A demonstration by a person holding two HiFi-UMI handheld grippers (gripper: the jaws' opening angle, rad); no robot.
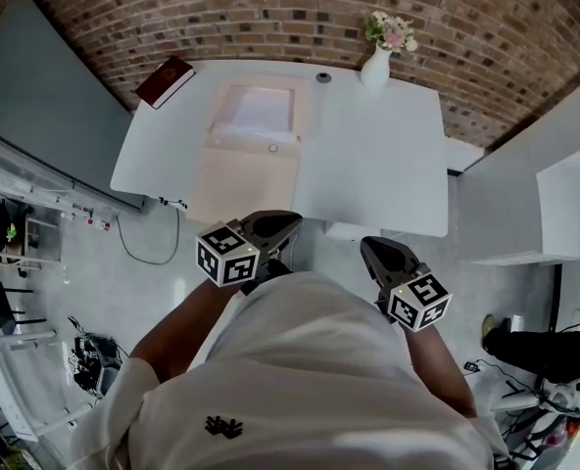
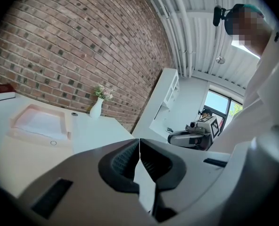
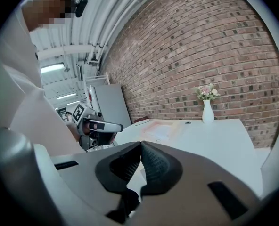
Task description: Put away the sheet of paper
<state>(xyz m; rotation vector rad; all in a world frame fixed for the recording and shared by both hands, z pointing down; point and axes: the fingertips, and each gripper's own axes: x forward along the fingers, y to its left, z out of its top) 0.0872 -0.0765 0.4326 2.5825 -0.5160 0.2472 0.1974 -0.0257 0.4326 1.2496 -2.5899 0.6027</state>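
Observation:
A white sheet of paper lies on the far half of a pale pink folder spread flat on the white table. The left gripper view also shows the paper on the folder. Both grippers hang in front of the person's body, short of the table's near edge. My left gripper is shut with nothing in it, its pads meeting. My right gripper is shut and empty too. Neither touches the folder or the paper.
A dark red book lies at the table's far left corner. A white vase with flowers and a small round object stand at the far edge by the brick wall. White shelving is at the right, and cables run over the floor at the left.

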